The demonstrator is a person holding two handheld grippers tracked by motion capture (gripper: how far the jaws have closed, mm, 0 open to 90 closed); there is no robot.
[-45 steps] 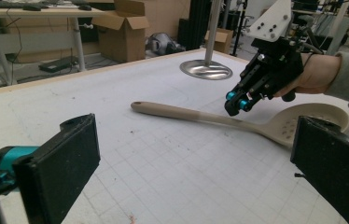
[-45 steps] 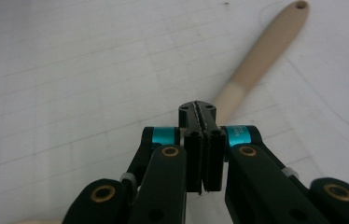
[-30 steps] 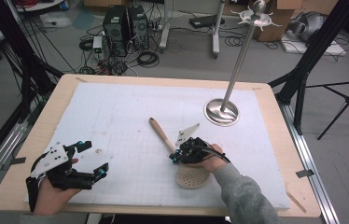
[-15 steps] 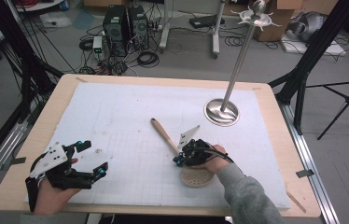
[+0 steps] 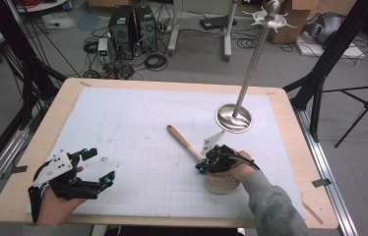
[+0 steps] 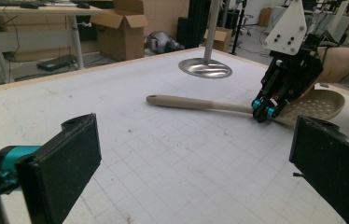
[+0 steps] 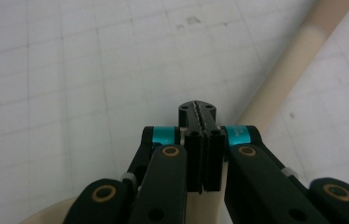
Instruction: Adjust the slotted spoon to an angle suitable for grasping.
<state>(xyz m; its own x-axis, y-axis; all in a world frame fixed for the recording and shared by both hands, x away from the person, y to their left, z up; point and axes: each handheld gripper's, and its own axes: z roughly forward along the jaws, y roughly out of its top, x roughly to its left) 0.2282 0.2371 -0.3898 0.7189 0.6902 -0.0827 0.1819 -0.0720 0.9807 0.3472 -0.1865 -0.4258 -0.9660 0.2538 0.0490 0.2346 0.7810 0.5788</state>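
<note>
On the bench [image 5: 19, 182], covered by a white gridded mat [image 5: 138, 123], a beige slotted spoon [image 5: 184, 143] lies with its handle pointing toward 11 o'clock and its perforated bowl at 5 o'clock, near the front edge. The right gripper [image 5: 202, 167] sits over the spoon where handle meets bowl; in the right gripper view its fingers [image 7: 192, 140] are clenched flat against each other with nothing between them, the handle passing just beneath. The left gripper [image 5: 98, 167] rests at 8 o'clock, well apart from the spoon, its fingers [image 6: 65, 163] released and spread wide. A metal stand [image 5: 233, 117] rises from its round base at 1 o'clock.
</note>
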